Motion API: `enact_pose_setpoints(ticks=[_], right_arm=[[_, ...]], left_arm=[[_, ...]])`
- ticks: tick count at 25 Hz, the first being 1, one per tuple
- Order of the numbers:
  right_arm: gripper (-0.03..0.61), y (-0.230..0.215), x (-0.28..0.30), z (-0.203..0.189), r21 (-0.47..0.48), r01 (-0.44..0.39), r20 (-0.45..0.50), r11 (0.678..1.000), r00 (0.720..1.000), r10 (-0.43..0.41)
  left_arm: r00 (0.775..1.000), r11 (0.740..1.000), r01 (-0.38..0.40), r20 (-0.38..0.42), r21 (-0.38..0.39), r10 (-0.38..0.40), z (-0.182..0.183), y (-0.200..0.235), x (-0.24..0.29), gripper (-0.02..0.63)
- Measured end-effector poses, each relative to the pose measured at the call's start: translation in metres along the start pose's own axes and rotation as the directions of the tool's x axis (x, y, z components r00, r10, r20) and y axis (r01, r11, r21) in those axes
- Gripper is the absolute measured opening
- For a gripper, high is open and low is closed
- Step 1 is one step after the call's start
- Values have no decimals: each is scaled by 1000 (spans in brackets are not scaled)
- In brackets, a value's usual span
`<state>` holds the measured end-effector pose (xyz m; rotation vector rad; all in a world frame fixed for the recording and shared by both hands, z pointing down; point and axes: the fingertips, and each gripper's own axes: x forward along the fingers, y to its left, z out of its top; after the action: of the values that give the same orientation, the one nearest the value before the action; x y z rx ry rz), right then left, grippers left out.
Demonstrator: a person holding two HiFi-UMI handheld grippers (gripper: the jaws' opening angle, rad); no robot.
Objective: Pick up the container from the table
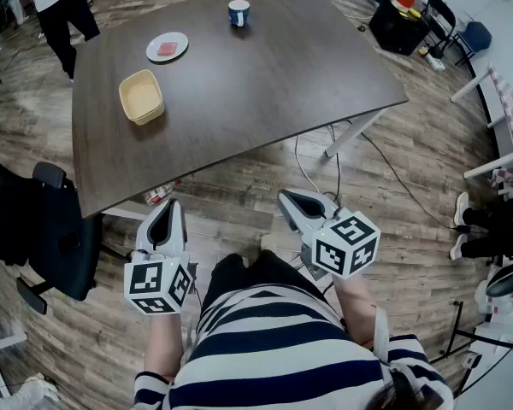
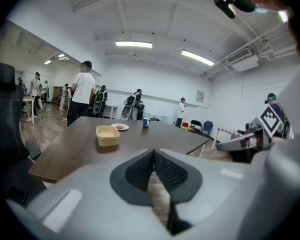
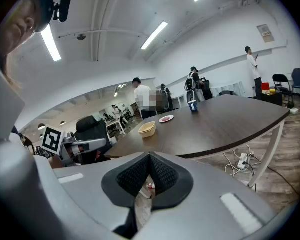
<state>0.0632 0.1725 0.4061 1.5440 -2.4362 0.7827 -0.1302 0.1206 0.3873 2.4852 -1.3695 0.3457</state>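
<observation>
A shallow yellow container (image 1: 141,96) sits empty on the left part of the dark brown table (image 1: 265,84); it also shows in the left gripper view as the container (image 2: 107,135) and in the right gripper view as the container (image 3: 147,129). My left gripper (image 1: 165,214) and right gripper (image 1: 296,202) hang below the table's near edge, close to my body and well short of the container. Both are shut with nothing between the jaws. The left gripper (image 2: 154,154) and right gripper (image 3: 149,156) show pads meeting at the tips.
A white plate (image 1: 167,47) with something pink and a blue cup (image 1: 238,13) stand farther back on the table. A black office chair (image 1: 56,237) is at the left. Cables (image 1: 325,165) lie under the table. People stand beyond the table.
</observation>
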Motion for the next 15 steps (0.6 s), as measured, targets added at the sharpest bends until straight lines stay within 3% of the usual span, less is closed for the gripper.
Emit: enact_pose_setpoints(ticks=[12, 15], right_arm=[[-2, -54, 23, 17, -12, -101, -51, 995, 994, 100], [-2, -66, 27, 25, -5, -139, -54, 990, 989, 138]], left_arm=[[996, 996, -90, -25, 0, 90, -2, -21, 41, 0], [993, 993, -116, -1, 3, 117, 6, -25, 53, 0]])
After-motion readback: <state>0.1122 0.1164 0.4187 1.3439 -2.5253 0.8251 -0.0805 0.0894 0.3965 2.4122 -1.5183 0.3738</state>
